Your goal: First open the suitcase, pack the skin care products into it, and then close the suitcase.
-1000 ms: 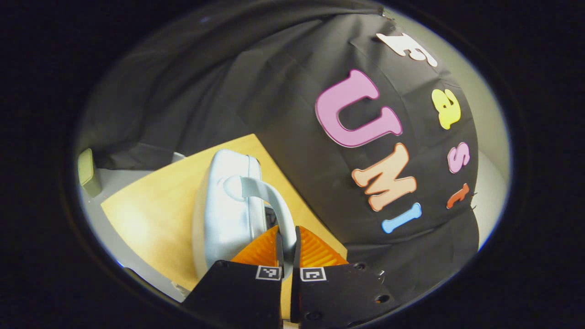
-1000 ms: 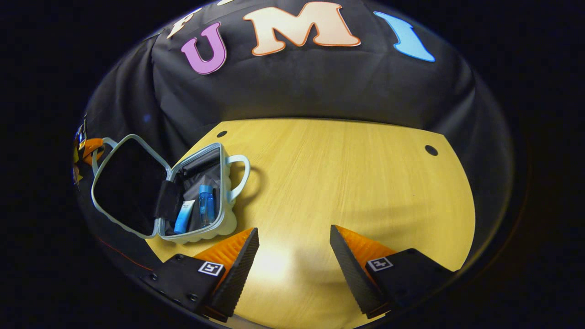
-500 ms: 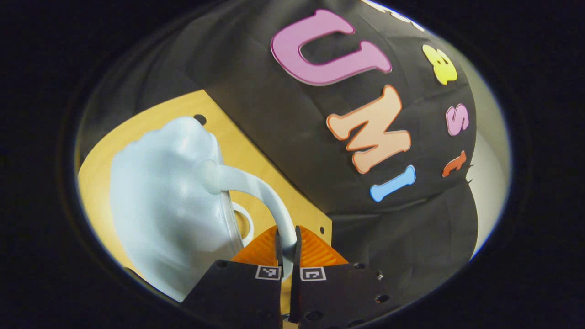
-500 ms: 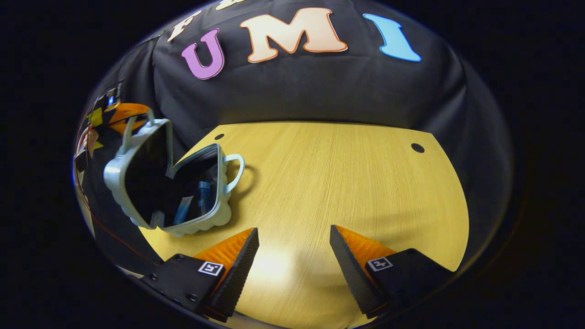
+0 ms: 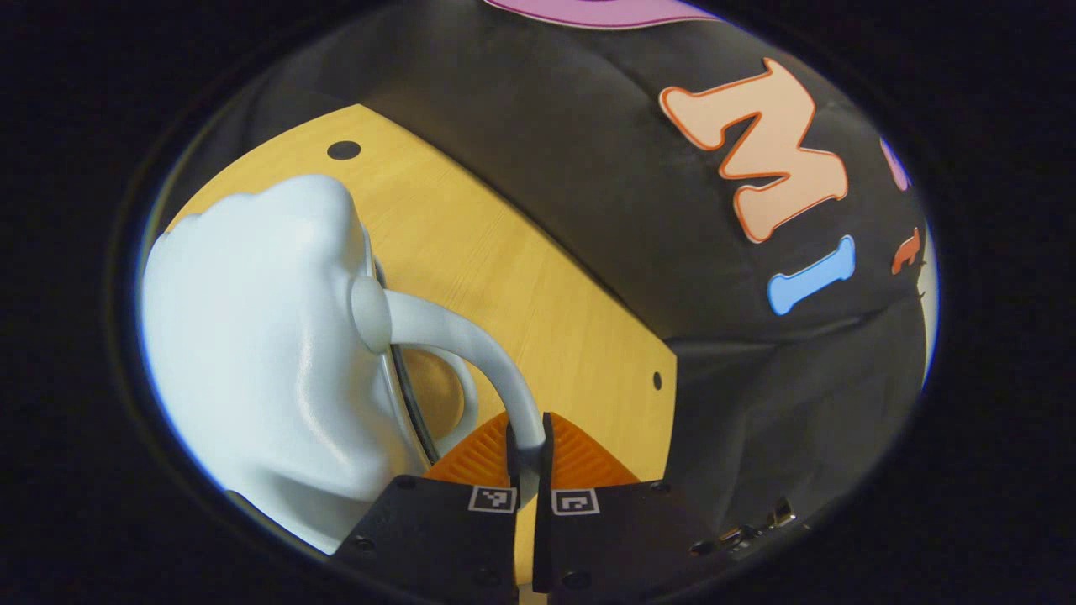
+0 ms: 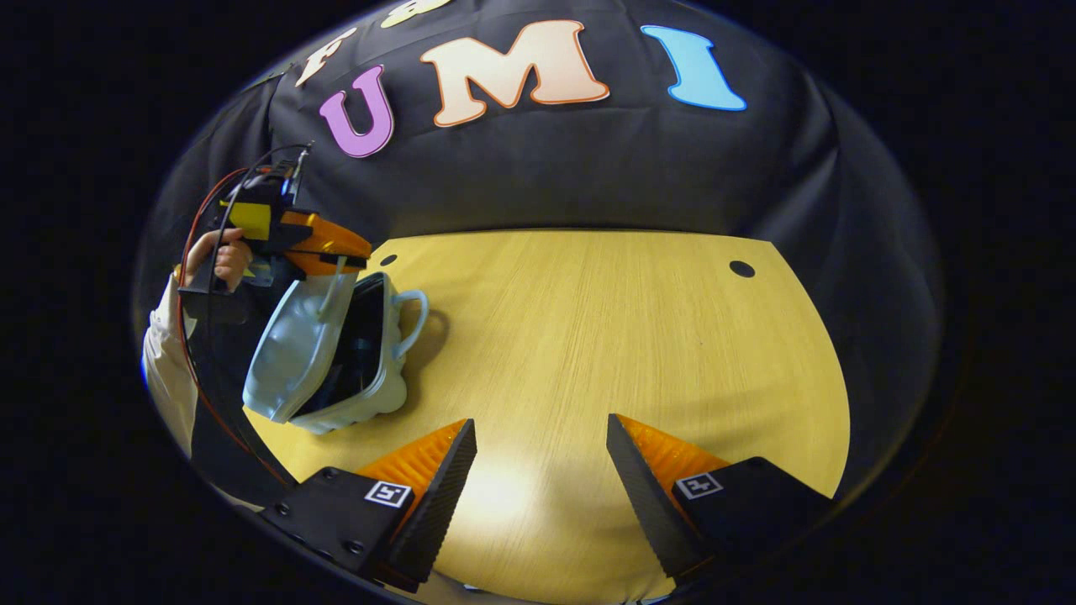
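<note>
A pale blue suitcase [image 6: 311, 357] lies at the table's left side, its lid [image 5: 252, 353] tilted down over the base with a narrow dark gap left. My left gripper [image 5: 526, 441] is shut on the lid's curved handle [image 5: 471, 344]. In the right gripper view that gripper [image 6: 324, 252] sits above the case, held by a hand [image 6: 217, 256]. The base's own handle [image 6: 412, 315] points toward the table's middle. What lies inside the case is hidden. My right gripper [image 6: 542, 458] hangs open over bare wood, well right of the case, with nothing between its fingers.
The wooden table [image 6: 605, 336] has small round holes [image 6: 741, 269] near its far corners. Black cloth walls [image 6: 546, 168] close in behind and at the sides. A white sleeve [image 6: 164, 353] shows at the left, beside the case.
My left gripper has swung the lid up and over, from lying flat open to nearly down on the base. The blue products inside are now hidden. The right gripper has stayed put.
</note>
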`<state>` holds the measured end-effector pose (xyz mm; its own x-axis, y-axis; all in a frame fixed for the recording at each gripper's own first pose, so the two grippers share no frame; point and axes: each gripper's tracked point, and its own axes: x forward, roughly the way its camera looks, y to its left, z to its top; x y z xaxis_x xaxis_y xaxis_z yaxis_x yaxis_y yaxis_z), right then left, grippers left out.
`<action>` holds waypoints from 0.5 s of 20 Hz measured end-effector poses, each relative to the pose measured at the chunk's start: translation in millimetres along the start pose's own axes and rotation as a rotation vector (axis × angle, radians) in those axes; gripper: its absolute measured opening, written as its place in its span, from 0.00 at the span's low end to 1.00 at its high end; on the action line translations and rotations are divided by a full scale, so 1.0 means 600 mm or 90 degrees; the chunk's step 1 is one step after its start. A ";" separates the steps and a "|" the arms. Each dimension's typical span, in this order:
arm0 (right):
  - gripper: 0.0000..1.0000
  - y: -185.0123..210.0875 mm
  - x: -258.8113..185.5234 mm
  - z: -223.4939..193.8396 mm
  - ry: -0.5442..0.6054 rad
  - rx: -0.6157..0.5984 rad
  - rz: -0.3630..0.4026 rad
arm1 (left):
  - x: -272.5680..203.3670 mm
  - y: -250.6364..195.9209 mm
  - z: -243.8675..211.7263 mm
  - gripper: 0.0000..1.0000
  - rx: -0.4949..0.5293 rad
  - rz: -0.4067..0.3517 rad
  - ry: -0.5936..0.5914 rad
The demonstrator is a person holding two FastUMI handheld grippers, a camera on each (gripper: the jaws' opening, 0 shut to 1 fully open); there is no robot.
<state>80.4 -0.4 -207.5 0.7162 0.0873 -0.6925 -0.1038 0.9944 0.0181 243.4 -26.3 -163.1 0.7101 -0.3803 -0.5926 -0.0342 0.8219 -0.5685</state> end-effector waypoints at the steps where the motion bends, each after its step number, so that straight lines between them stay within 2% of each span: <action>1: 0.98 -0.008 -0.002 0.003 -0.004 0.003 -0.002 | 0.017 0.006 -0.006 0.01 0.006 0.018 0.012; 2: 0.98 -0.013 -0.004 0.004 -0.006 0.006 -0.004 | 0.029 0.013 -0.013 0.02 0.011 0.037 0.023; 3: 0.93 -0.019 -0.008 0.005 -0.007 0.009 -0.006 | 0.039 0.019 -0.019 0.02 0.018 0.056 0.034; 4: 0.98 -0.026 -0.011 0.004 -0.009 0.012 -0.007 | 0.048 0.021 -0.025 0.02 0.024 0.077 0.042; 7: 0.98 -0.048 -0.016 0.011 -0.017 0.018 -0.012 | 0.066 0.034 -0.044 0.05 0.052 0.134 0.064; 8: 0.93 -0.059 -0.018 0.013 -0.020 0.022 -0.015 | 0.071 0.040 -0.049 0.06 0.063 0.152 0.068; 10: 0.93 -0.076 -0.026 0.020 -0.030 0.030 -0.021 | 0.073 0.050 -0.056 0.10 0.086 0.189 0.072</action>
<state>82.3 -46.5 -189.1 0.7510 0.0558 -0.6580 -0.0478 0.9984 0.0302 249.8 -32.9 -225.4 0.6005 -0.1548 -0.7845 -0.1286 0.9496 -0.2859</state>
